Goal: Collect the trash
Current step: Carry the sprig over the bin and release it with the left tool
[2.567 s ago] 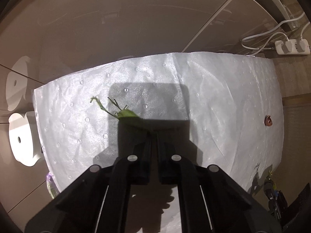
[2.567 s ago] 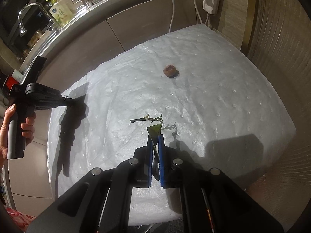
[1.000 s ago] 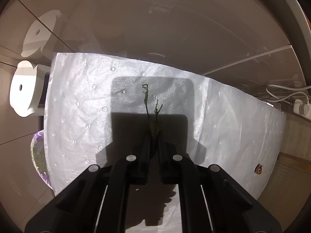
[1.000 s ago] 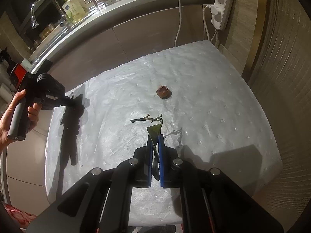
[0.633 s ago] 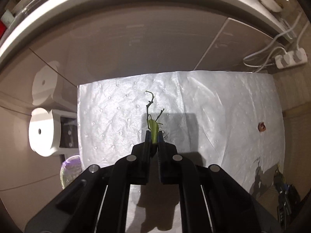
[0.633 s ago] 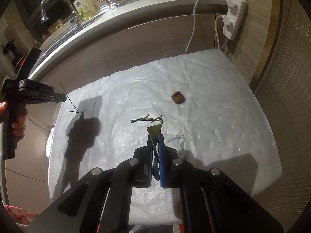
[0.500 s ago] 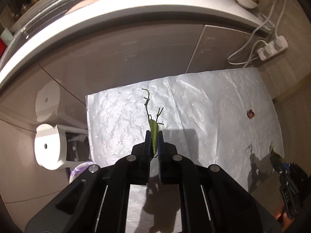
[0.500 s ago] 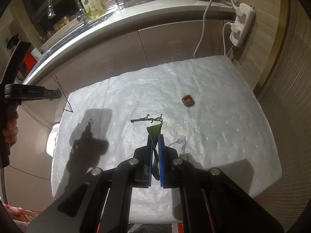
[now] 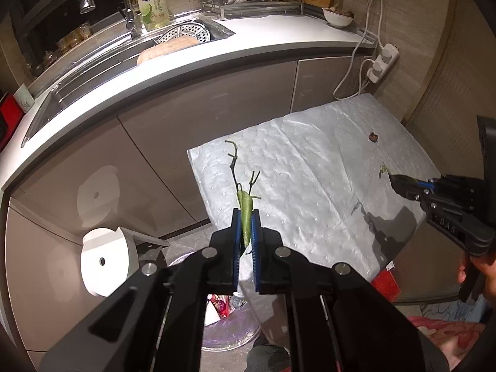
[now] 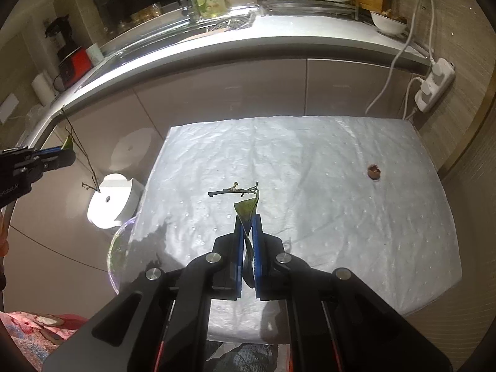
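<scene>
Open white pad (image 10: 310, 167) with one brown scrap (image 10: 374, 171); cabinet fronts (image 10: 248, 90) behind, wall (image 10: 465, 186) alongside.

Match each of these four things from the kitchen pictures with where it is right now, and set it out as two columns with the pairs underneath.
Things
1. green leaf on a thin dark twig
2. small brown scrap
3. white multi-socket power strip
4. green-labelled dish soap bottle

Places
A. beside the tap on the counter
B. pinched in the left gripper
C. lying on the white dimpled mat
D. against the wall, right of the mat

Pairs: 1-B, 2-C, 3-D, 4-A
</scene>
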### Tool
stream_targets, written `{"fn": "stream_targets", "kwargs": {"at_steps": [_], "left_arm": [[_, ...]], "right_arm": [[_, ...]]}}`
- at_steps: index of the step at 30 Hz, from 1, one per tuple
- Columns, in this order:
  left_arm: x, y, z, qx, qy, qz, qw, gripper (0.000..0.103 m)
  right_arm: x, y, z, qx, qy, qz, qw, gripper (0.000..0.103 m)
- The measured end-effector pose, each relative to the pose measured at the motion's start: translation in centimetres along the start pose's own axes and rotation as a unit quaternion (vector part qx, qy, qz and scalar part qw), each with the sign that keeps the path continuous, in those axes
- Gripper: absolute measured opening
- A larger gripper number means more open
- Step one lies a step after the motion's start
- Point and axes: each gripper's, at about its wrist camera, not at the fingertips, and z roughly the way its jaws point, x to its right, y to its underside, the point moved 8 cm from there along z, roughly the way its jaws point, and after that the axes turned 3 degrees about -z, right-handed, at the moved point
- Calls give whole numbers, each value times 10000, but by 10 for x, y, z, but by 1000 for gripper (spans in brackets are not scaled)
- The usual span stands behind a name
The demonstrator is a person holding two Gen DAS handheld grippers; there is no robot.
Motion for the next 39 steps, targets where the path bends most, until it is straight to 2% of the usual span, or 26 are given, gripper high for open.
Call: {"fn": "stream_targets", "kwargs": {"at_steps": [7, 13, 19, 23, 32, 39], "left_arm": [[-45, 76, 20, -380, 9, 232, 9990, 6], [-69, 133, 67, -825, 63, 518, 9952, 6], [-82, 178, 121, -1280, 143, 539, 9902, 6], [-85, 198, 150, -1524, 143, 584, 9865, 6], [-88, 210, 185, -1726, 84, 648, 9828, 6], [-96, 230, 222, -2143, -29, 688, 9743, 6]], "right_arm": [[-65, -2, -14, 78, -42, -307, 9995, 6], [-98, 1, -31, 72, -52, -369, 9993, 6], [-115, 6, -43, -13, 77, -488, 9988, 6], [-123, 8, -48, -21, 148, -577, 9982, 6], [-157, 11, -46, -86, -18, -885, 9960, 6], [-171, 9, -44, -118, -45, -998, 9949, 6]]}}
